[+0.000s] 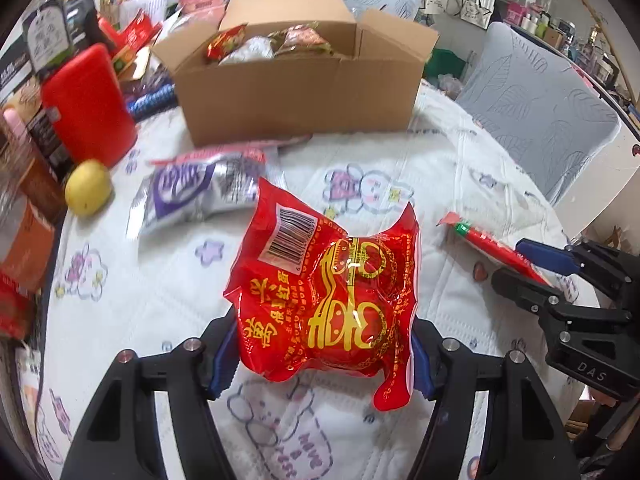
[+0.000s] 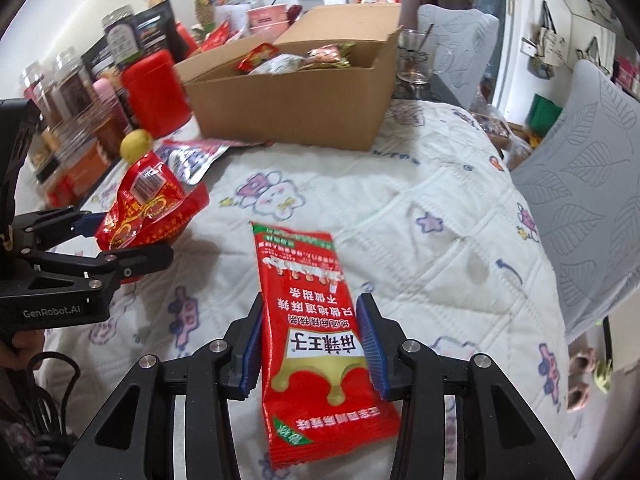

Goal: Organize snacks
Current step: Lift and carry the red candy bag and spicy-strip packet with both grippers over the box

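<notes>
Snacks are held in both grippers above the quilted counter (image 1: 440, 168): a puffy red packet (image 1: 324, 300) is clamped by the left gripper (image 1: 322, 356), a flat red sachet (image 2: 316, 340) by the right gripper (image 2: 312, 344). Beyond them, a cardboard box (image 1: 296, 96) is seen partly filled with snacks.

The crinkled red foil snack bag with gold print (image 1: 324, 304) is glossy plastic film that catches white glints, and the long flat red snack packet with white lettering (image 2: 316, 328) has the same shiny film. The open brown cardboard box (image 1: 296, 88) is matt, plain paper board. A white quilted cloth with pastel cartoon prints (image 1: 400, 200) looks soft, stitched and matt. The tall red canister (image 1: 90, 104) is smooth plastic with a dull sheen.
</notes>
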Tool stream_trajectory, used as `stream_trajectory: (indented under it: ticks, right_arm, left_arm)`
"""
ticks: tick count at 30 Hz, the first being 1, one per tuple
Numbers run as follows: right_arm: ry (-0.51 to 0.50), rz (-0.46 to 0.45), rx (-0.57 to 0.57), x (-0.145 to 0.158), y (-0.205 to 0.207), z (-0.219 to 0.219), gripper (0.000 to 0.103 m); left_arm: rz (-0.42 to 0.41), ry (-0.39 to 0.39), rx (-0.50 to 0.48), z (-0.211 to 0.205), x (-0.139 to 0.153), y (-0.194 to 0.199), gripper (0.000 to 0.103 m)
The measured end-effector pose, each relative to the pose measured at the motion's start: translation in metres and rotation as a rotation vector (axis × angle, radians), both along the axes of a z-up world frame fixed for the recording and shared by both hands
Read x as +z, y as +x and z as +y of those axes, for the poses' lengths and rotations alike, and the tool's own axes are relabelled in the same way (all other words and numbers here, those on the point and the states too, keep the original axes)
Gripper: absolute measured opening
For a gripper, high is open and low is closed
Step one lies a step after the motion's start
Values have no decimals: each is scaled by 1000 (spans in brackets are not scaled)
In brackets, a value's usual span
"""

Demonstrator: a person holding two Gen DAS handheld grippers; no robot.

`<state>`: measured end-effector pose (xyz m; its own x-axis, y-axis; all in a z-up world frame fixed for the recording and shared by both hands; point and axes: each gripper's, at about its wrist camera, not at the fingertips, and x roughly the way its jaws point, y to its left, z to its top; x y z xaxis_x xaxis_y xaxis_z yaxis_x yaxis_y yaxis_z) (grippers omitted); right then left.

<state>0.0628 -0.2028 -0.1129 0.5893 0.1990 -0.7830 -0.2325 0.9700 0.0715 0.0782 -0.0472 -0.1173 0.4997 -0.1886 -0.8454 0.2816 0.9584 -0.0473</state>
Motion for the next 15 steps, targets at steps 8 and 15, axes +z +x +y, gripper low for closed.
stream_trajectory:
  ticks: [8, 15]
  right_arm:
    - [-10, 41, 11, -10, -1, 10, 53]
    - [-12, 68, -7, -19, 4, 14, 60]
  left_arm:
    - [35, -1, 23, 9, -18, -3, 68]
    - [29, -4, 22, 8, -21, -4, 68]
